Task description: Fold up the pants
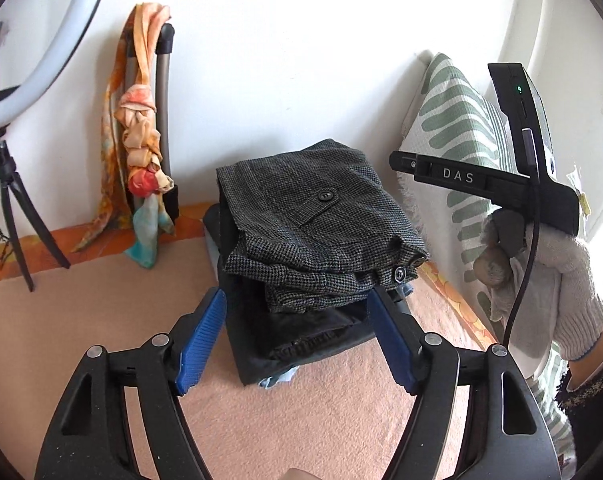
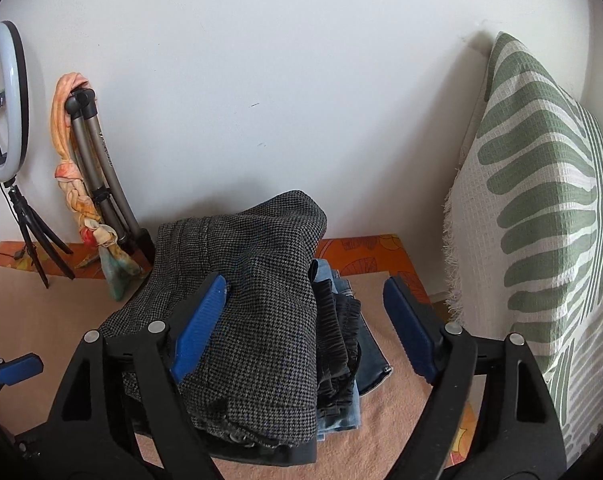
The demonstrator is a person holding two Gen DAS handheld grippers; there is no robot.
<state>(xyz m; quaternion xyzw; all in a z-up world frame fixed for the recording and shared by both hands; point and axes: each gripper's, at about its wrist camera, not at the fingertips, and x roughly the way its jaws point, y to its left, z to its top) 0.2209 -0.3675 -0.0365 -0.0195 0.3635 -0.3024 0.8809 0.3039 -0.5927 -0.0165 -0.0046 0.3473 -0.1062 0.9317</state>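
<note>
Both grippers, left gripper (image 1: 297, 336) and right gripper (image 2: 305, 326), have jaws spread wide, grasping nothing. Folded tweed pants (image 1: 321, 220) top a stack of clothes (image 1: 301, 344) near the pink mat's (image 1: 101, 320) back edge. Probably finished: square loose edges gently, without toppling the stack.

The folded pants (image 1: 317, 220) are grey-and-black houndstooth tweed with black buttons, stacked on a dark charcoal garment (image 1: 301, 344) and pale blue denim (image 2: 337, 416). Beneath lies a peach-pink mat (image 1: 101, 320) over orange patterned fabric (image 2: 365, 256). The cushion (image 2: 541, 216) is white with sage-green leaf stripes — the scarf (image 1: 141, 128) orange, cream and teal. Each hand-held gripper's pads (image 1: 199, 340) are blue on black.
</note>
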